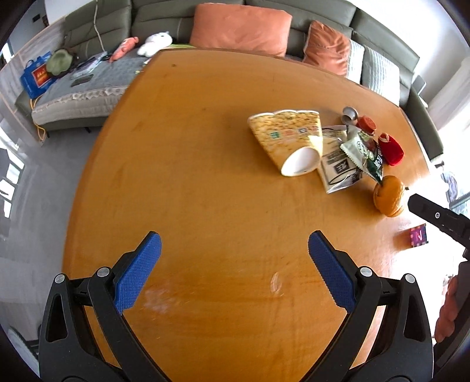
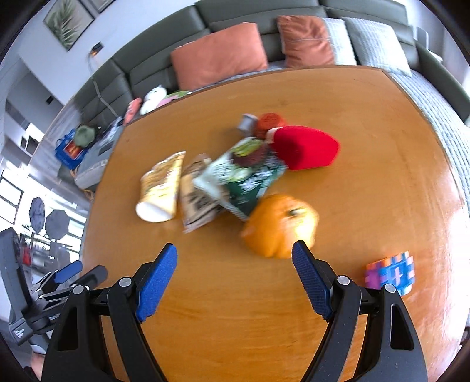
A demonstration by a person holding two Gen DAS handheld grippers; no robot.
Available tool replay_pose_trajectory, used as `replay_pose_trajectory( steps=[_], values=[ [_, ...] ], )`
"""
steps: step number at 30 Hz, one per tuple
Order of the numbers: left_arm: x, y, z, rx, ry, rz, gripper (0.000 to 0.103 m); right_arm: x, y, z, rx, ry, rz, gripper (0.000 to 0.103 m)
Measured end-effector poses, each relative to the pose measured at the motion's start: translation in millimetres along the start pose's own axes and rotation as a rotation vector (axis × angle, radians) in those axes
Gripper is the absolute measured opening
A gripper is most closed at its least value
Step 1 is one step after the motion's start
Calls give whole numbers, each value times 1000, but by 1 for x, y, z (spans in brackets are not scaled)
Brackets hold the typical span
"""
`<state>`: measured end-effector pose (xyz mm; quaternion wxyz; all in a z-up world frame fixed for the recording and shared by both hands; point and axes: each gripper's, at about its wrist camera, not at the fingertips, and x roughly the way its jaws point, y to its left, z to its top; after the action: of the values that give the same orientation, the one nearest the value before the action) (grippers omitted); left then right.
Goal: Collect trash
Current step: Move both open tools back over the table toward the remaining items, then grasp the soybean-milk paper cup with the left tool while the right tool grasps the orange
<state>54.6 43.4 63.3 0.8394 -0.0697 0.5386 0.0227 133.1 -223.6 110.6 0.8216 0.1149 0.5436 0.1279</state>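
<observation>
A pile of trash lies on the wooden table [image 1: 191,176]: a tipped yellow paper cup [image 1: 289,141] [image 2: 160,188], a silver printed packet [image 1: 337,164] [image 2: 196,197], a green snack wrapper [image 1: 367,152] [image 2: 246,179] and a small grey cap [image 1: 349,113] [image 2: 246,122]. An orange [image 1: 389,195] [image 2: 279,226] and a red object [image 1: 390,148] [image 2: 304,147] lie beside them. My left gripper [image 1: 235,264] is open and empty, well short of the pile. My right gripper [image 2: 235,273] is open and empty, its right finger just in front of the orange.
A colourful puzzle cube [image 2: 392,273] [image 1: 418,238] sits on the table right of the orange. A grey-green sofa [image 1: 205,26] with orange cushions [image 1: 239,28] runs behind the table. The right gripper's body [image 1: 440,219] shows at the left view's right edge.
</observation>
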Motion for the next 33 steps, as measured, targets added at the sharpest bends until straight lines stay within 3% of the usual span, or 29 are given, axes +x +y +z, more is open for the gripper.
replay_pose_trajectory(
  steps=[9,14,16,21,28,31,33],
  values=[
    [25,-32,37,15,23,-7,97,44,-34,20,42,50,-50,81],
    [43,-45,69,10,34,-18,97,61,-43,21,70,78,-11,81],
    [53,-50,80,14,46,-34,97,61,-45,19,75,71,29,70],
    [82,-58,99,-9,106,-62,97,55,-47,15,72,71,39,61],
    [102,-59,104,-29,148,-70,96,46,-47,7,80,67,34,58],
    [104,-57,101,-31,144,-75,84,41,-47,3,87,65,27,58],
    [103,-57,100,-21,130,-81,84,38,-43,2,85,58,19,58]
  ],
)
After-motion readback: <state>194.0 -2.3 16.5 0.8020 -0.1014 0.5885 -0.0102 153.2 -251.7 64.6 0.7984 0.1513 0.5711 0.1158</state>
